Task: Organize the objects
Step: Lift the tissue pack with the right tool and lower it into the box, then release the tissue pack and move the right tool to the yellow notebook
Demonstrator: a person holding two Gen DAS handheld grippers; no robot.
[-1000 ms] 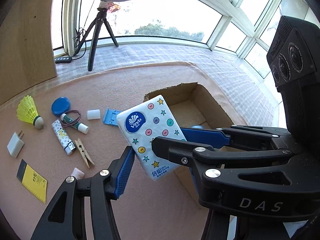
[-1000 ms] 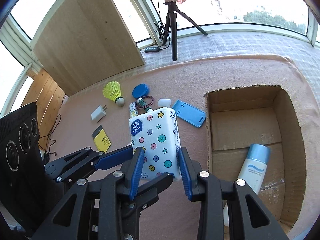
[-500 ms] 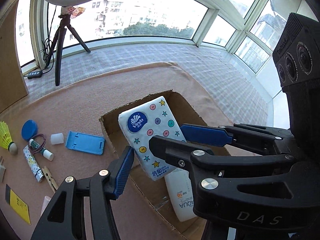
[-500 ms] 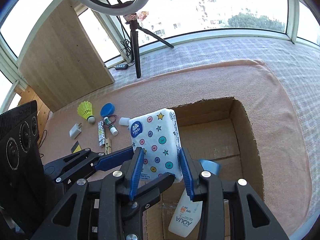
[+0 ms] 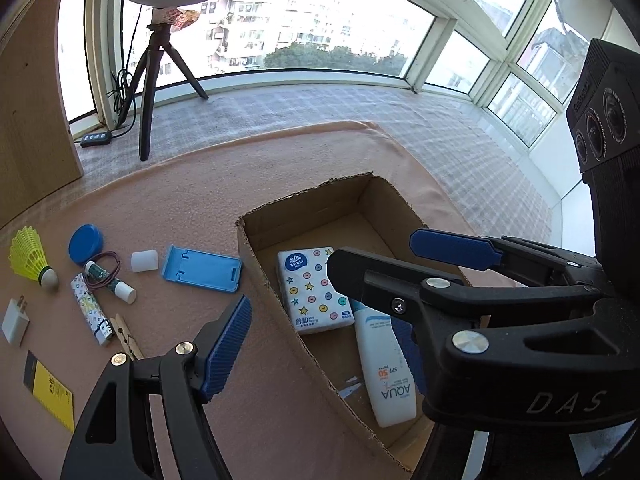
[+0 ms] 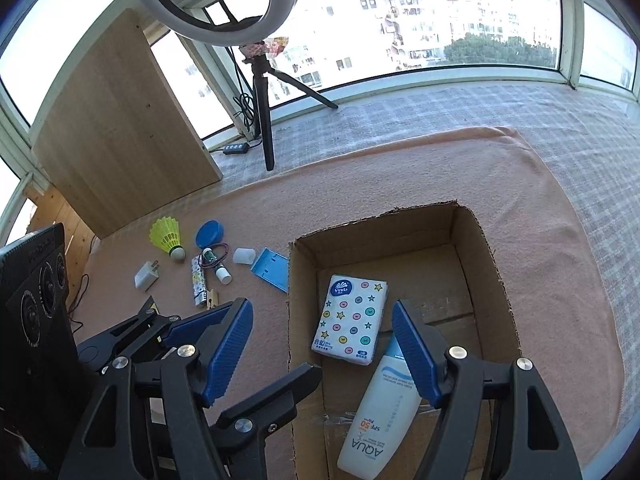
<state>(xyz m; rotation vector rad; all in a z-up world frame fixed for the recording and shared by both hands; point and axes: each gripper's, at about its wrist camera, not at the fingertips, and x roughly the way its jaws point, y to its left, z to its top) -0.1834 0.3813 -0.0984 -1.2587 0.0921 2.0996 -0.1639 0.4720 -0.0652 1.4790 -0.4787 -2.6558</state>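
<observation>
So, cardboard box (image 6: 472, 240) near the blanket's (image 6: 552, 280) right edge, both grippers, left (image 5: 320, 300) and right (image 6: 324, 344), hovering above it with jaws wide apart and empty, sunscreen bottle (image 6: 376, 428) inside, tissue pack (image 6: 350, 318) flat on the box floor touching it.

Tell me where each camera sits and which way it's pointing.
Left wrist: on the left hand-held gripper, looking down over the cardboard box from its left; own open fingers and the right hand-held gripper show.
Right wrist: on the right hand-held gripper, above the box's near end; both grippers show.
Shared: box, tissue pack, sunscreen bottle.
</observation>
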